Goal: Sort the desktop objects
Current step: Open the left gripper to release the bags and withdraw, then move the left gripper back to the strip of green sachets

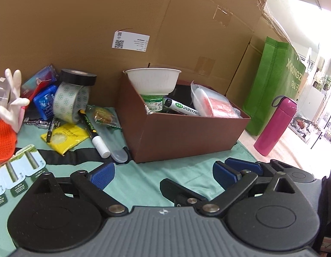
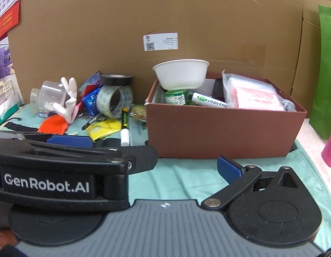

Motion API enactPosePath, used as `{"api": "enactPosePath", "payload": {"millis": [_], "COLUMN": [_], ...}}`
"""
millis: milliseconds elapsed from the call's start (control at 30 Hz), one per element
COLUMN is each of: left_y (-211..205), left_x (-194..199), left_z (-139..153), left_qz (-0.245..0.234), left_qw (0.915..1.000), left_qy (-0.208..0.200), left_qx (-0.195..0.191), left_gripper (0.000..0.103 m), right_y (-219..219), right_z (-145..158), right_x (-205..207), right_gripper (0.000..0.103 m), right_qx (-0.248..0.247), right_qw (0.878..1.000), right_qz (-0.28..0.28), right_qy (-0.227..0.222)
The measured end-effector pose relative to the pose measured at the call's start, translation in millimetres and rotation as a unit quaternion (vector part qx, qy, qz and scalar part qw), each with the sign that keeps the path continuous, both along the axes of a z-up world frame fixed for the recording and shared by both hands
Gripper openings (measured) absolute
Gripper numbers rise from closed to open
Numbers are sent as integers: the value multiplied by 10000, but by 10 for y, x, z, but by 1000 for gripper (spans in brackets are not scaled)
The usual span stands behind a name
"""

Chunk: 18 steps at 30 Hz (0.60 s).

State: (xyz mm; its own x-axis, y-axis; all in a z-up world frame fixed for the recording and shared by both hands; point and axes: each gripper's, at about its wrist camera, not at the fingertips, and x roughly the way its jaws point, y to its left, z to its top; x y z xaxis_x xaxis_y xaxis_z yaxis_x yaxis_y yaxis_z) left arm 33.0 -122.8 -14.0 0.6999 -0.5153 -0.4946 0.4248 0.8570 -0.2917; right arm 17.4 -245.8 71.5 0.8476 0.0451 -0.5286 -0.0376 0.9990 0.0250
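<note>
The left gripper point(image 1: 163, 176) hovers low in the frame, fingers wide and empty; the right gripper point(image 2: 152, 156) likewise gapes with nothing between its pads. The brown box point(image 2: 225, 128) at centre holds a white bowl point(image 2: 181, 76), while loose clutter like the tape roll point(image 1: 71, 101) lies at centre left.

One brown box point(image 2: 225, 128), one white bowl point(image 2: 181, 73), two tape rolls point(image 2: 114, 100), two markers point(image 2: 125, 126), one pink bottle point(image 1: 274, 126), one yellow packet point(image 1: 64, 137), one green bag point(image 1: 270, 90)
</note>
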Motion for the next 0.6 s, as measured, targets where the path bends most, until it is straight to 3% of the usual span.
{"api": "enactPosePath", "payload": {"millis": [300,600], "left_y": [344,1208], "left_x": [-116,-57], "left_z": [-87,-211], "left_qz": [330,1448], "left_qw": [9993,9889], "left_qy": [62,242], "left_qx": [142,226], "left_gripper": [100,100], "right_y": [252,718], "right_z": [-120,-337], "right_x": [-48,28], "right_gripper": [101,101], "right_qx": [111,293], "right_qw": [9994,9904], "right_qz": [314,1317], "right_qy": [118,306]}}
